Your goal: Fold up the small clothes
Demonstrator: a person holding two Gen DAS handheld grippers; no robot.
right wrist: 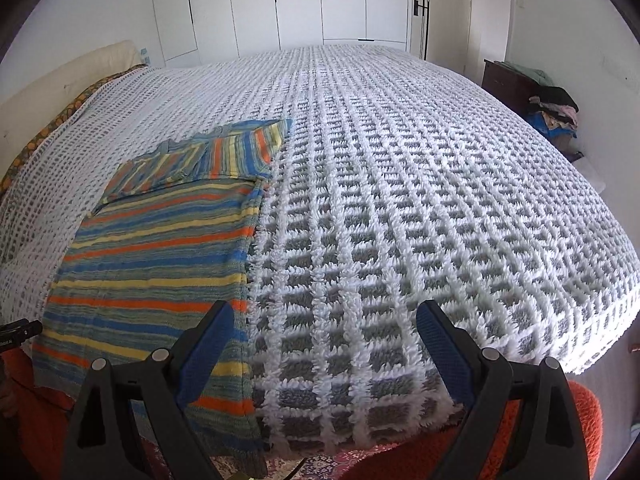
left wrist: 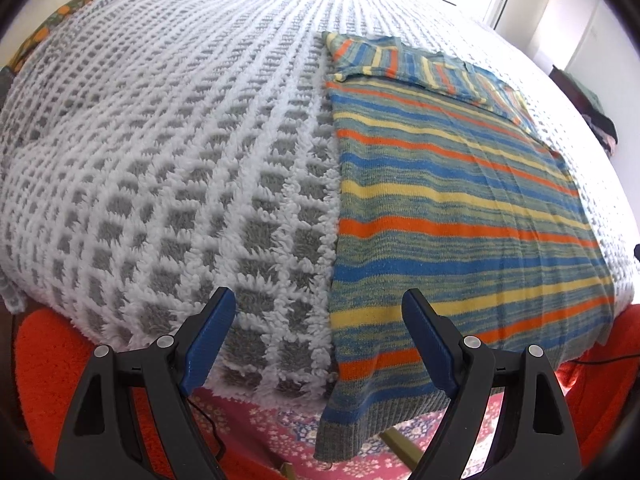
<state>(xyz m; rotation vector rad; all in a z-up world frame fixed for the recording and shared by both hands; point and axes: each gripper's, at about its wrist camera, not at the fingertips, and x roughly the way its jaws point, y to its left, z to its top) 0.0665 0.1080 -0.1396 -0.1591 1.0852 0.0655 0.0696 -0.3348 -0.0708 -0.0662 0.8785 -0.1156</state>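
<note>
On the bed: white-and-grey waffle blanket (right wrist: 400, 208) is spread, striped sweater (left wrist: 460, 208) laid flat at its edge
Beyond the bed: white wardrobe doors (right wrist: 300, 0) are seen
Grippers: left gripper (left wrist: 320, 344) and right gripper (right wrist: 326, 354) are held released, nothing grasped

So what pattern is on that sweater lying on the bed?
The sweater has orange, yellow, blue and grey-green stripes, clearest in the left wrist view.

I see a white-and-grey waffle blanket (right wrist: 400, 208) covering the bed, white wardrobe doors (right wrist: 300, 4) along the top of the frame, a dark nightstand (right wrist: 508, 84) piled with clothes (right wrist: 554, 114) at upper right, patterned rug (left wrist: 280, 428) at bottom
</note>
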